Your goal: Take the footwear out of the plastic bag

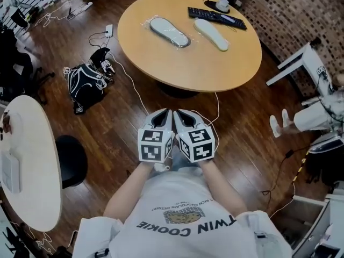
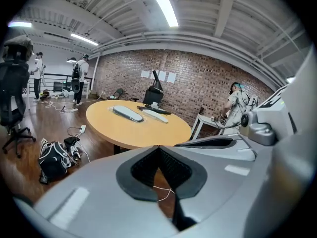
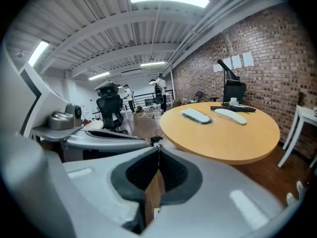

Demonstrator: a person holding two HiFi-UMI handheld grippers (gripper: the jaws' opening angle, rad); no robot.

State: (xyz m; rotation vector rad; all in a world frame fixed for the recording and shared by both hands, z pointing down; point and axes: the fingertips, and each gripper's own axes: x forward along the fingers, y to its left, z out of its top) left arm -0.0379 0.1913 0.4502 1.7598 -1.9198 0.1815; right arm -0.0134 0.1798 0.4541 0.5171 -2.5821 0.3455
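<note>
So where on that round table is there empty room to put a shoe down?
The near half of the round table is bare, right up to its front edge. The far side is crowded: the slipper in the plastic bag, the white slipper beside it, and the keyboard behind them.

Left gripper [image 1: 162, 116] and right gripper [image 1: 184, 117] side by side, fingers closed, empty

Two flat slippers, soles down on the round wooden table [image 1: 161, 63], on its far half.

Left slipper [image 1: 169, 31]: greyish look, sealed inside a clear plastic bag [image 1: 148, 21], with crinkled film showing round its edge. It lies at a diagonal.

Right slipper [image 1: 211, 34]: white, bare, out of any bag, lying at much the same slant.

The two lie side by side, near each other but apart.
</note>
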